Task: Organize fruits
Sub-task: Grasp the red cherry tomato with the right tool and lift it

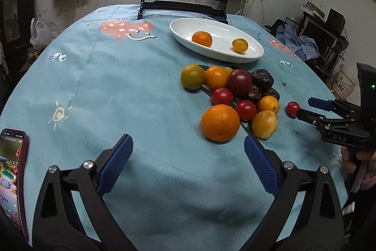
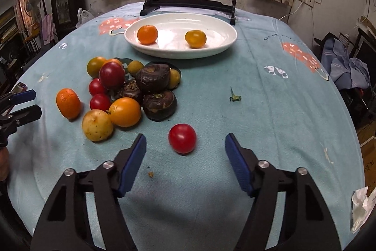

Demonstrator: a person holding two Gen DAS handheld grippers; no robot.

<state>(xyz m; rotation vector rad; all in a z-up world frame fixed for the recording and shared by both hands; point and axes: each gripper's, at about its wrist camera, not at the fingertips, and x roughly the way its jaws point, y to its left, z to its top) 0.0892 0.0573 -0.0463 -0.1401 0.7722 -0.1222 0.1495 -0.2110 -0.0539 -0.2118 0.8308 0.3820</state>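
Note:
A white oval plate holds an orange mandarin and a yellow-orange fruit. A pile of fruit lies in front of it: a large orange, red tomatoes, yellow fruits, a plum, dark water chestnuts. One red tomato lies apart, just ahead of my open, empty right gripper. My left gripper is open and empty, just short of the large orange.
A phone lies at the table's left edge. A dark wooden screen stand stands behind the plate. A green scrap and crumbs lie on the blue cloth. Crumpled tissue is at the right edge.

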